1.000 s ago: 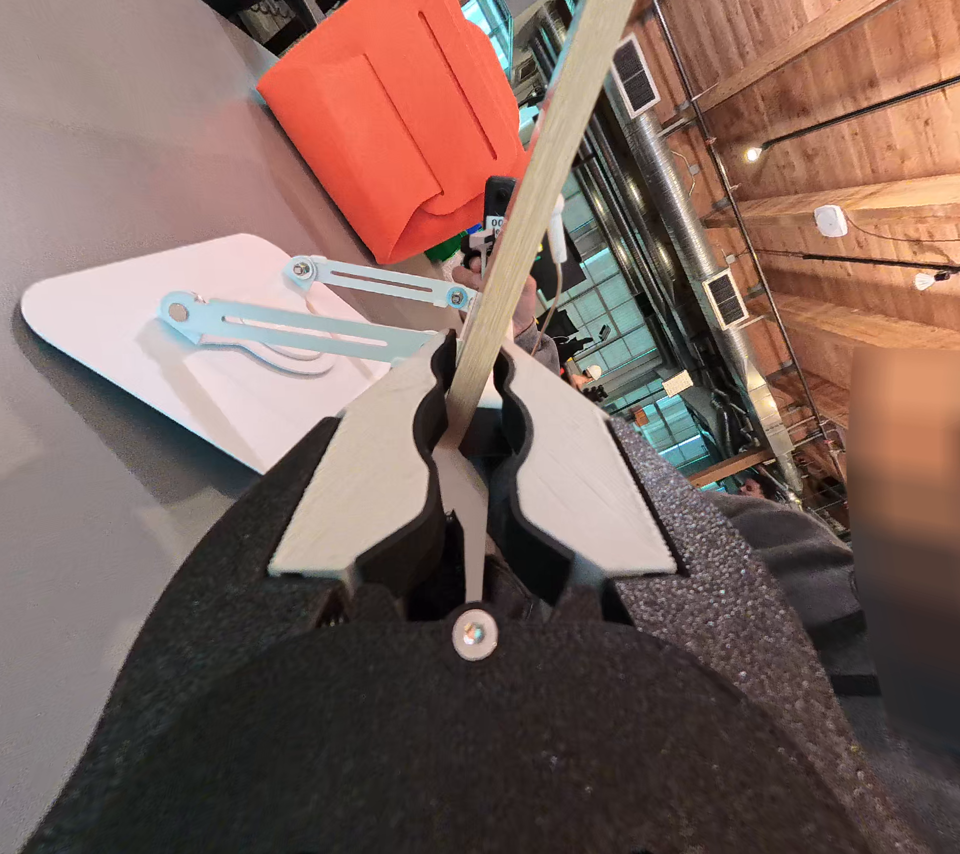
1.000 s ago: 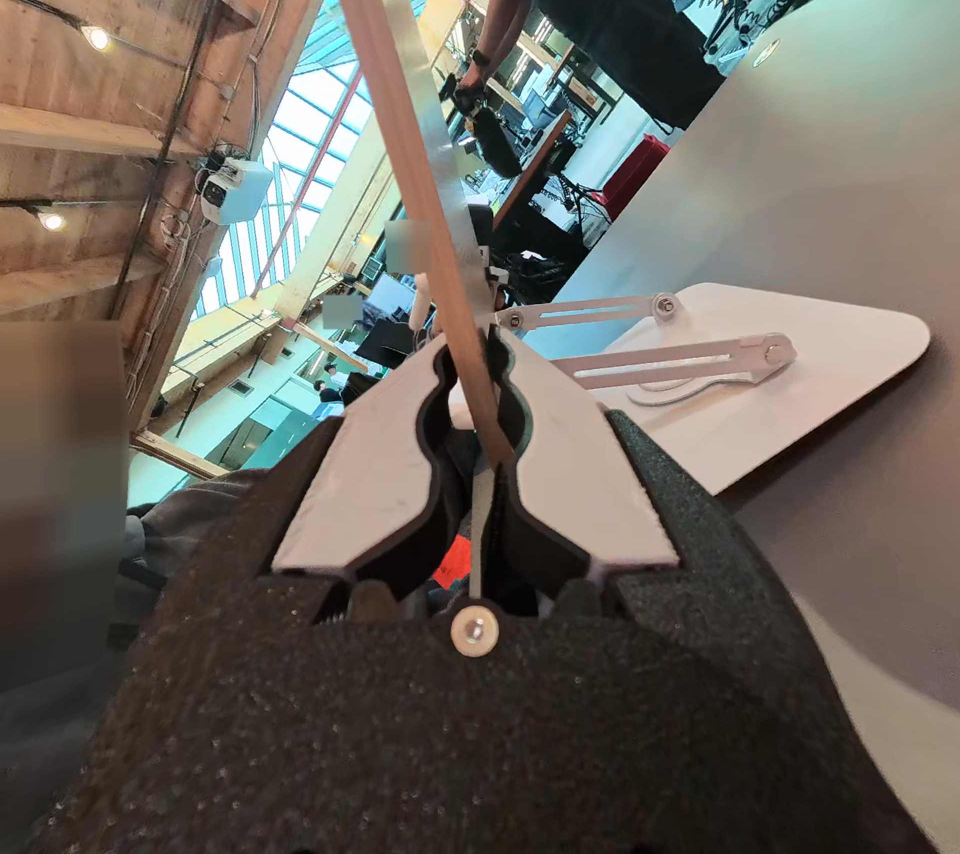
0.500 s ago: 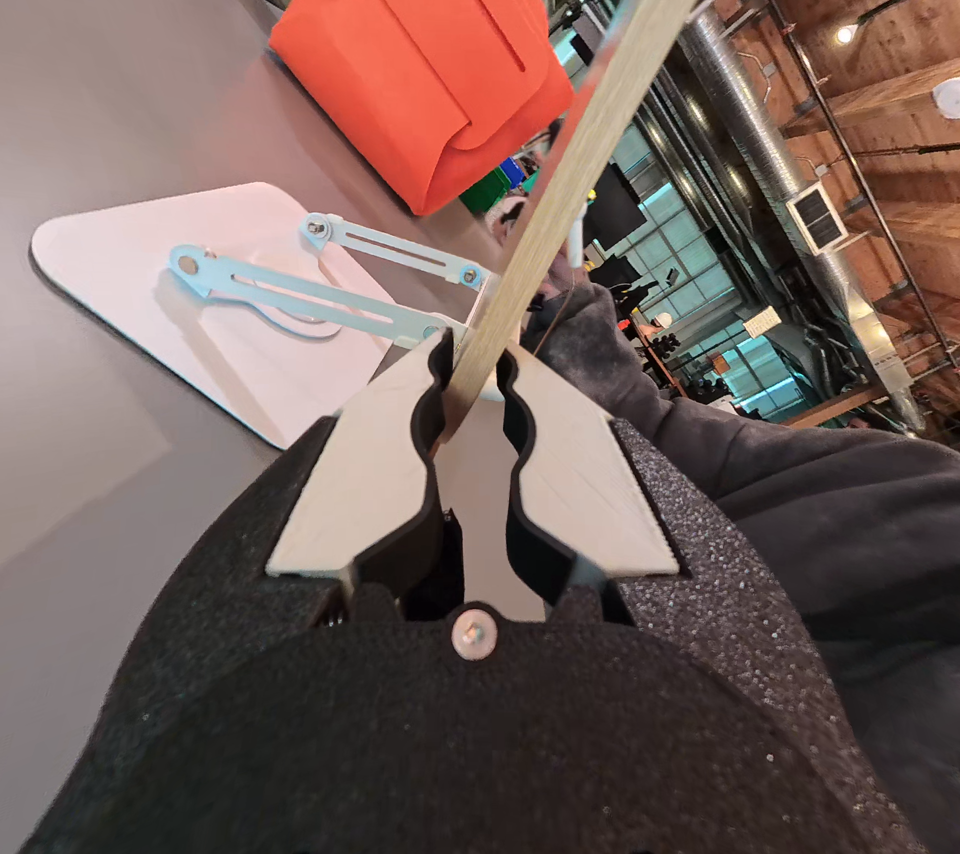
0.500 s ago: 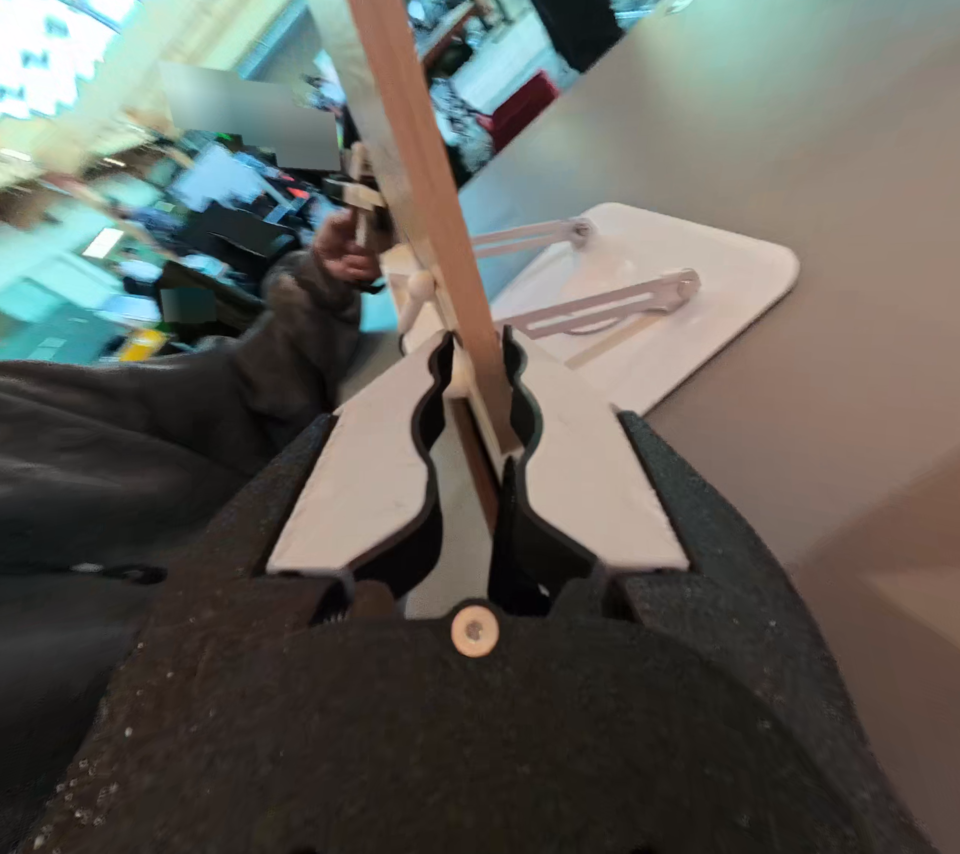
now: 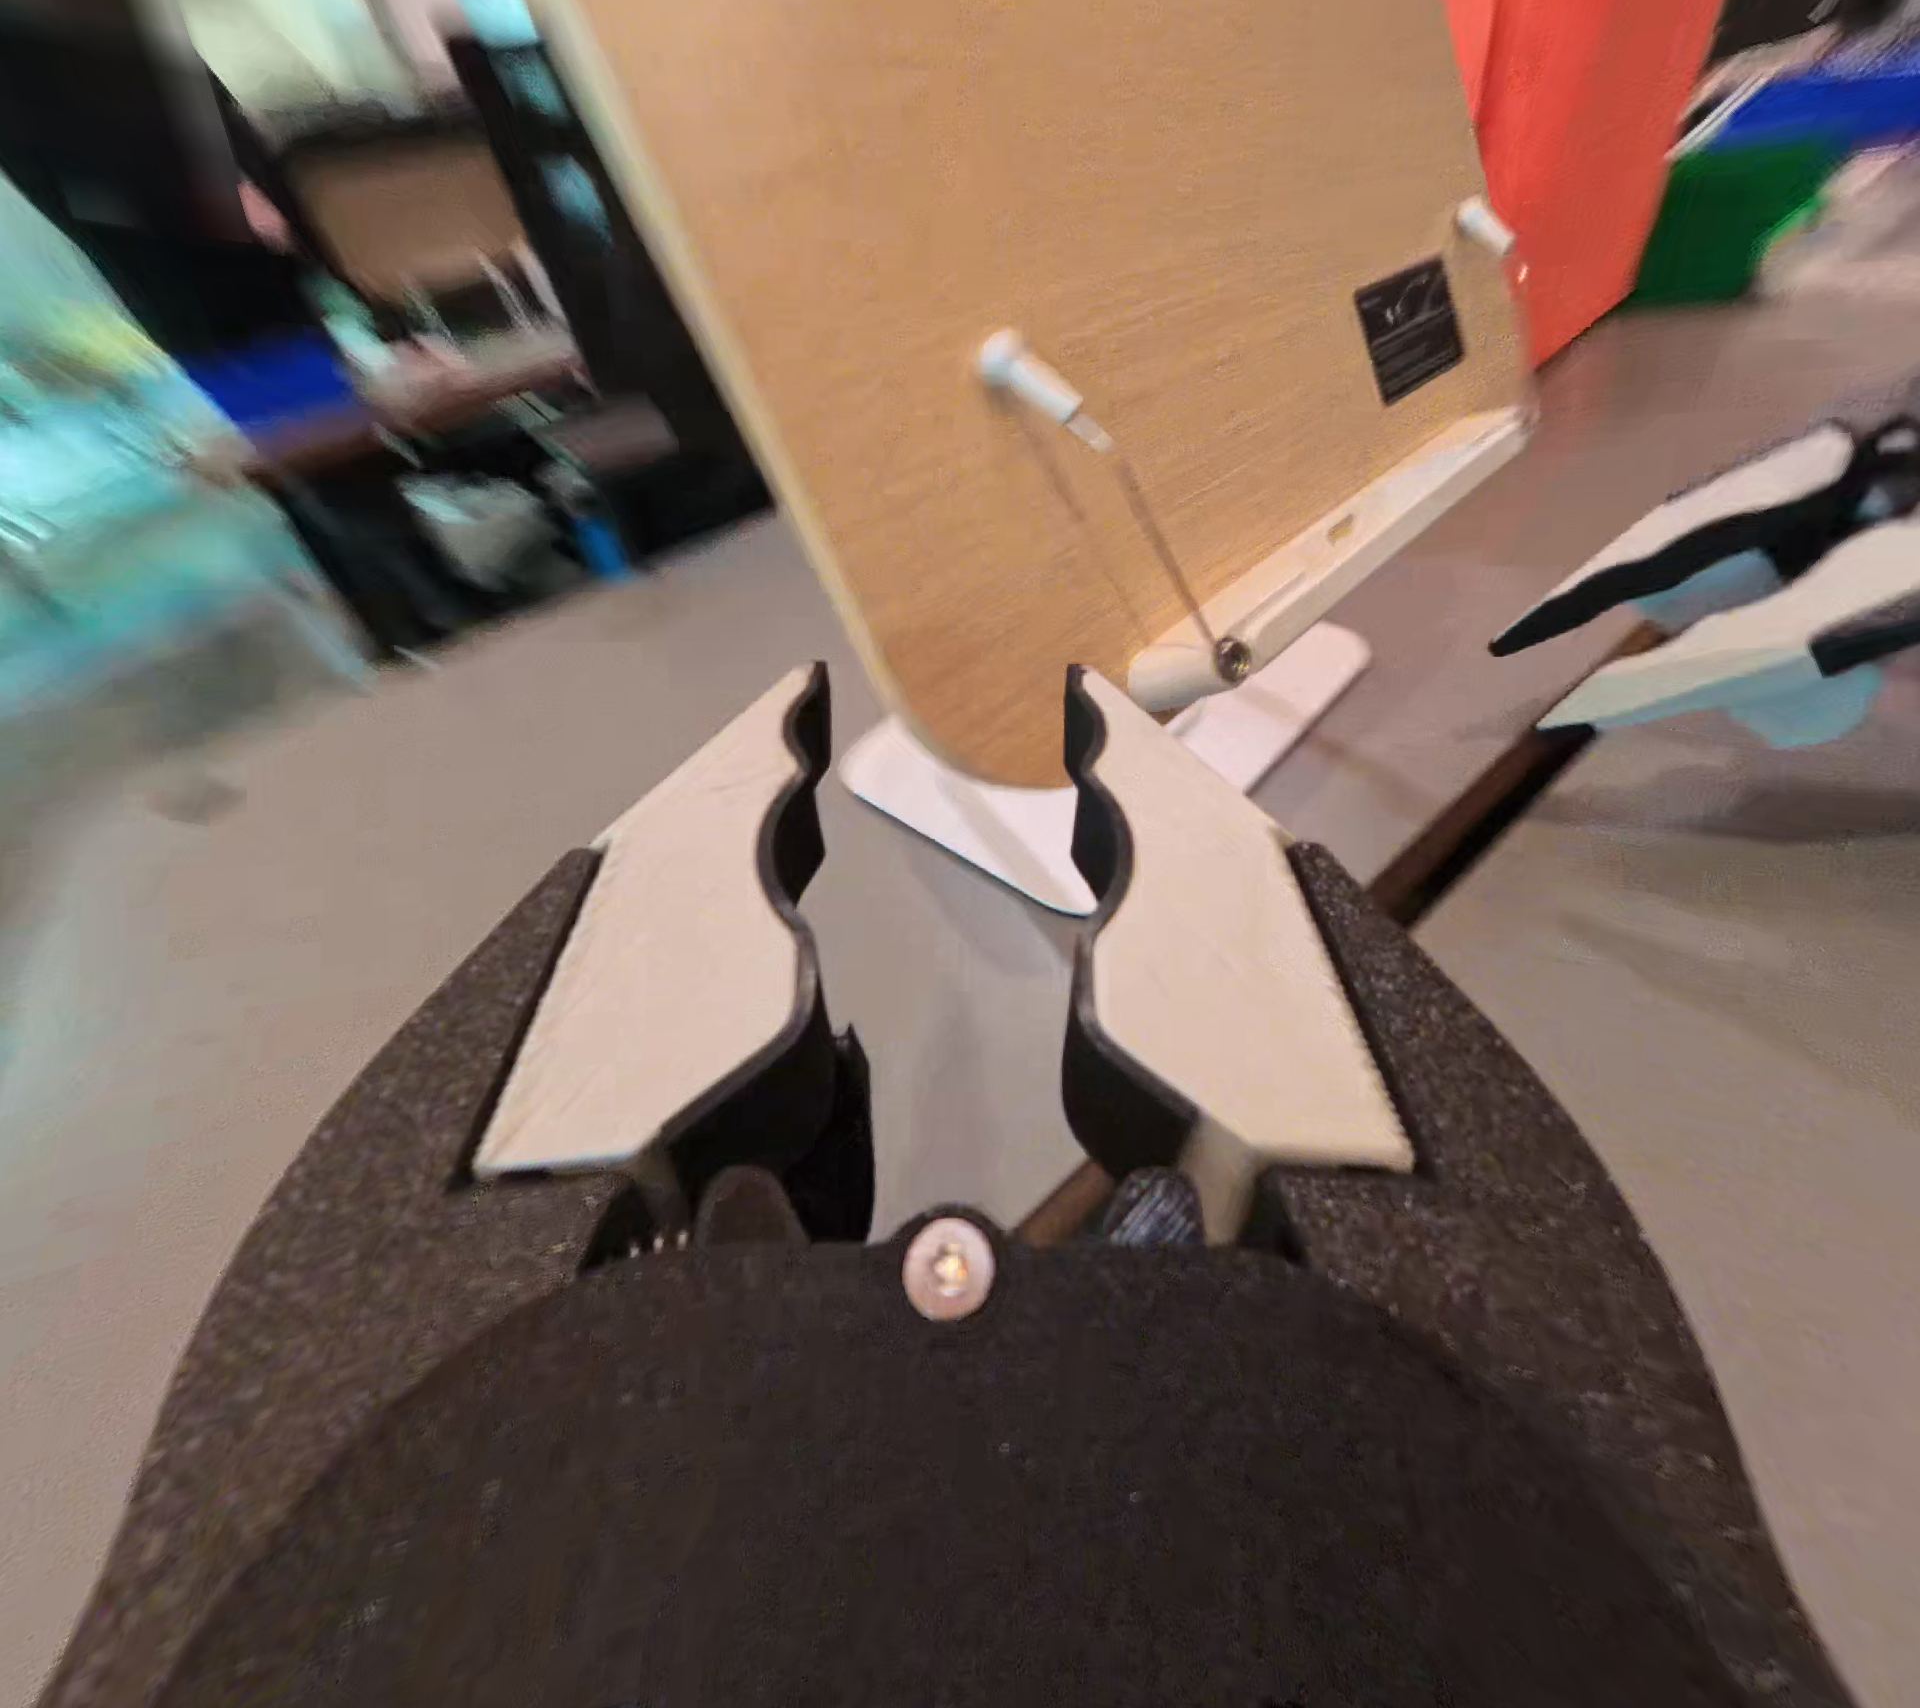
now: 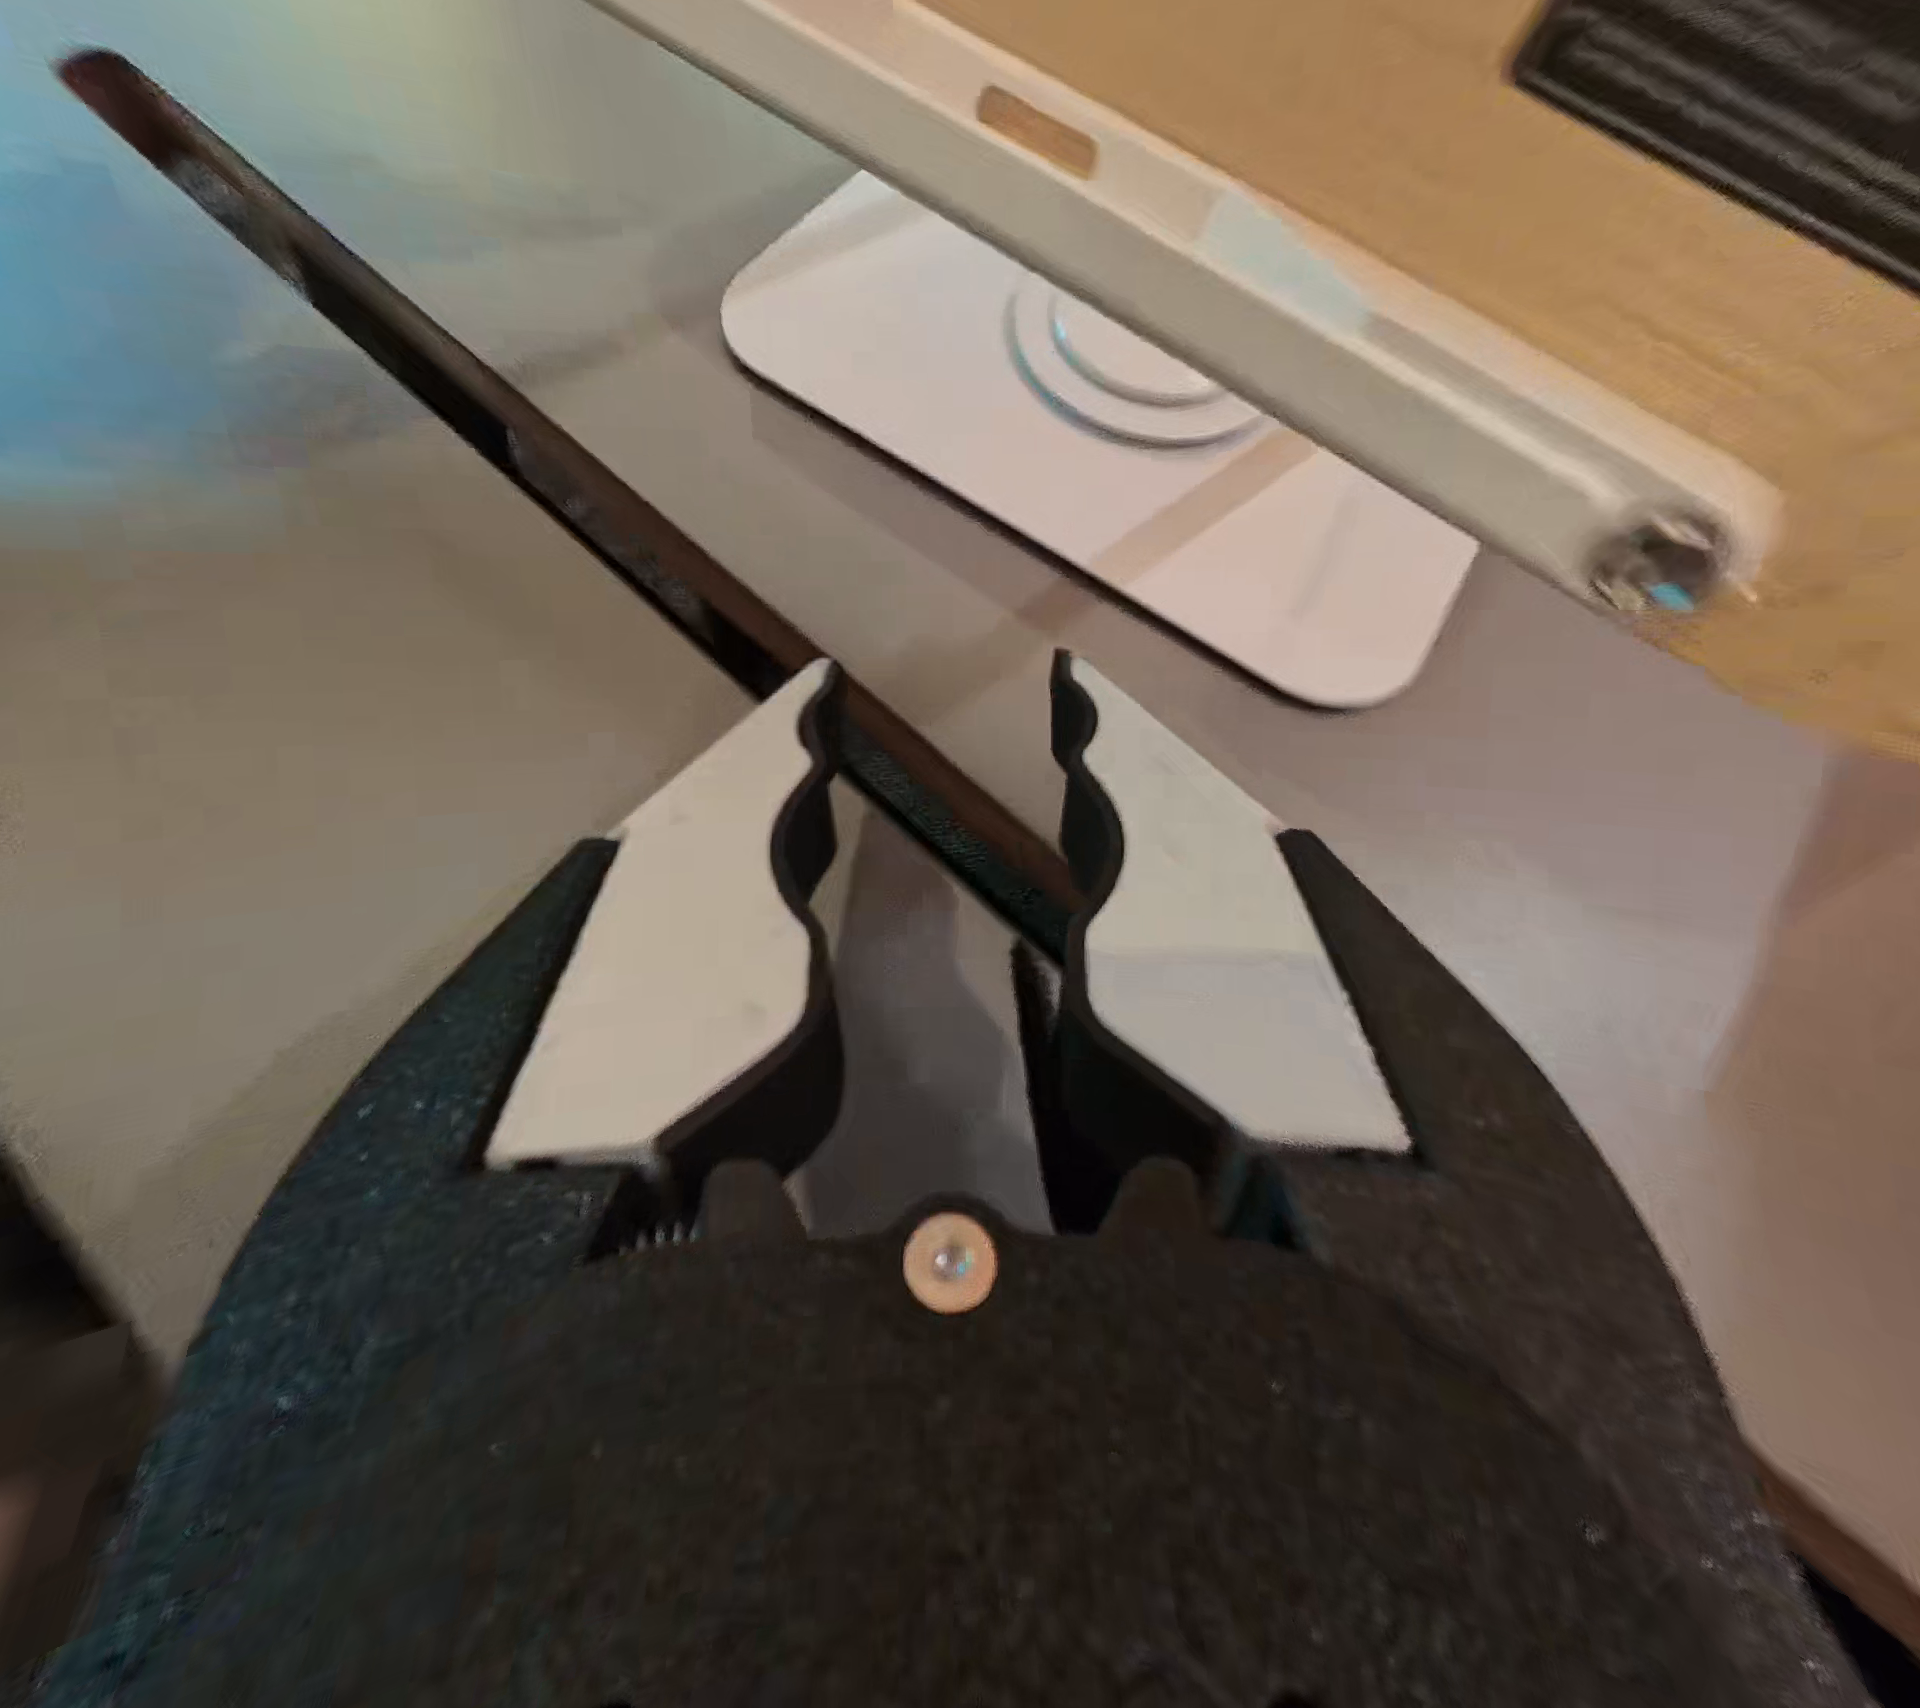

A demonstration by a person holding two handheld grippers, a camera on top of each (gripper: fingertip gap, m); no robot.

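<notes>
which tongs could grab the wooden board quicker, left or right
Left, probably: the left tongs are open with the lower corner of the wooden board just past their tips, in line with the gap. The right tongs, open, aim under the board at the white base.

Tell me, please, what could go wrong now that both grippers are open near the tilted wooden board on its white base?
1. The wooden board stands tilted on a white base with neither gripper holding it; a bump could tip or swing it.
2. The left gripper sits right at the board's lower edge, so a forward push may knock it.
3. A dark gap between table surfaces runs under the right gripper; a fingertip might catch there.
</notes>
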